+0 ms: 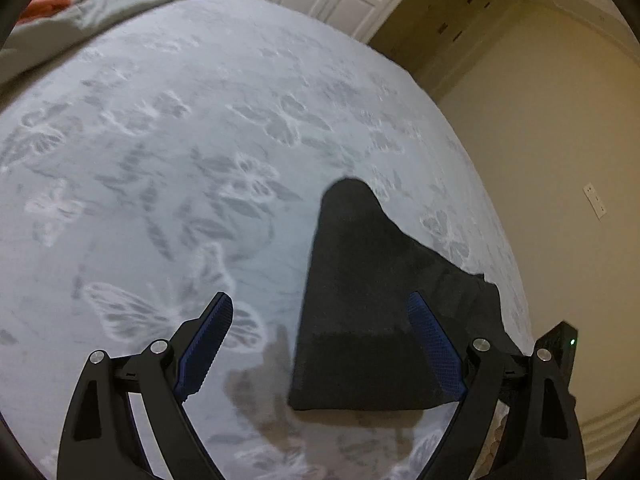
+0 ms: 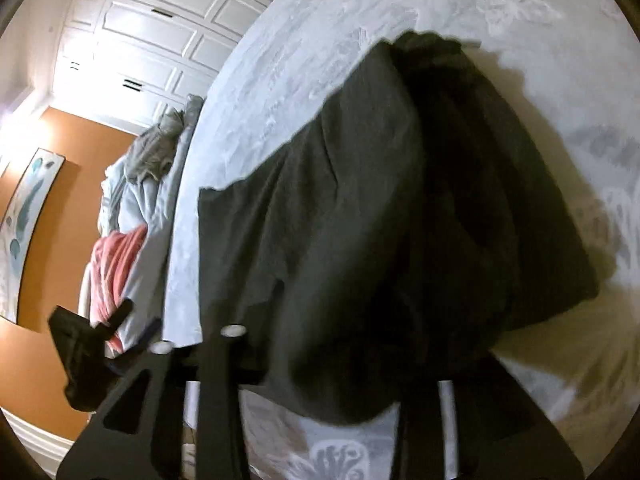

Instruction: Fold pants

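Note:
The dark grey pants [image 1: 360, 304] lie on a pale bedspread with butterfly patterns [image 1: 160, 160], folded into a thick wedge in the left wrist view. My left gripper [image 1: 328, 320] is open and empty, hovering over the pants' left edge; its right finger [image 1: 434, 348] is above the cloth. In the right wrist view the pants [image 2: 380, 220] hang bunched and lifted, draped over my right gripper [image 2: 332, 376], which is shut on the fabric; its fingertips are hidden by cloth.
A heap of grey and pink laundry [image 2: 132, 208] lies at the bed's far edge. White panelled closet doors [image 2: 152, 32] and an orange wall [image 2: 52, 240] stand beyond. The bed's right edge [image 1: 504, 216] drops to a beige wall.

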### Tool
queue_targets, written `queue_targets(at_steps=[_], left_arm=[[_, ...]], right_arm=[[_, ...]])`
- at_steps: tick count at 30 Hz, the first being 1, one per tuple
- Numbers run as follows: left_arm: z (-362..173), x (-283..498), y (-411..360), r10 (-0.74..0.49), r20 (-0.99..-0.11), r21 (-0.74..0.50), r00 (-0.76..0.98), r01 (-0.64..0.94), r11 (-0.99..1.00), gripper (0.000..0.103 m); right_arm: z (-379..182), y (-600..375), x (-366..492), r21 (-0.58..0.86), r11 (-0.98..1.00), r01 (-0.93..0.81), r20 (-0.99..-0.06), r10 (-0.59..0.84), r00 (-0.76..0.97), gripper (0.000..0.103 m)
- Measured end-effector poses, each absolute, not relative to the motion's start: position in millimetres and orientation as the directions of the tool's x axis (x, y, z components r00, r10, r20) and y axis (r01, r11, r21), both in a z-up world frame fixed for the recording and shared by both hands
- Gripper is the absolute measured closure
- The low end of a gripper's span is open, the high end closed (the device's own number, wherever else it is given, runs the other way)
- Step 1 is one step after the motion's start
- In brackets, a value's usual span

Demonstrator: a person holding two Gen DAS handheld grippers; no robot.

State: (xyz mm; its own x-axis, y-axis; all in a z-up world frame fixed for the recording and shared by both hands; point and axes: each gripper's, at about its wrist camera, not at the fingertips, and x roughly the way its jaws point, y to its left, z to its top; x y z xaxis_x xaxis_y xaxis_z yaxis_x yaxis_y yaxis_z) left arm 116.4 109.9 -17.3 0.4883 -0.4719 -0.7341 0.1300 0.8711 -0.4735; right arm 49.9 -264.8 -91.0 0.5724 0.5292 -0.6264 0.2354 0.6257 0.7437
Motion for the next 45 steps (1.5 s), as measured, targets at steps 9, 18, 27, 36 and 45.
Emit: queue_targets(at_steps=[9, 18, 27, 36, 45], left_arm=[[-32.9, 129.8, 107.7, -0.449, -0.766, -0.458, 0.46, 0.1, 0.883, 0.016], [-30.4, 125.8, 103.1, -0.448, -0.764, -0.444, 0.464, 0.125, 0.887, 0.016], [-51.3, 128.7, 83.3, -0.428, -0.805, -0.41, 0.41, 0.137, 0.902, 0.016], [-87.1, 131.9, 69.5, -0.529, -0.795, -0.525, 0.298, 0.099, 0.845, 0.013], [-36.8, 126.6, 80.1, -0.707, -0.647, -0.669, 0.287, 0.233, 0.706, 0.086]], right_arm=[[-86.2, -282.5, 55.8, 0.677, 0.676, 0.291, -0.67, 0.403, 0.623, 0.079], [41.7, -267.6, 83.0, 0.479, 0.878, 0.003, -0.606, 0.328, 0.725, 0.079], [-28.4, -309.1, 97.5, 0.354, 0.916, 0.189, -0.795, 0.189, 0.576, 0.057], [-86.5, -312.5, 93.8, 0.408, 0.862, 0.299, -0.862, 0.256, 0.438, 0.016], [-22.5, -284.4, 73.3, 0.527, 0.844, 0.095, -0.719, 0.384, 0.579, 0.076]])
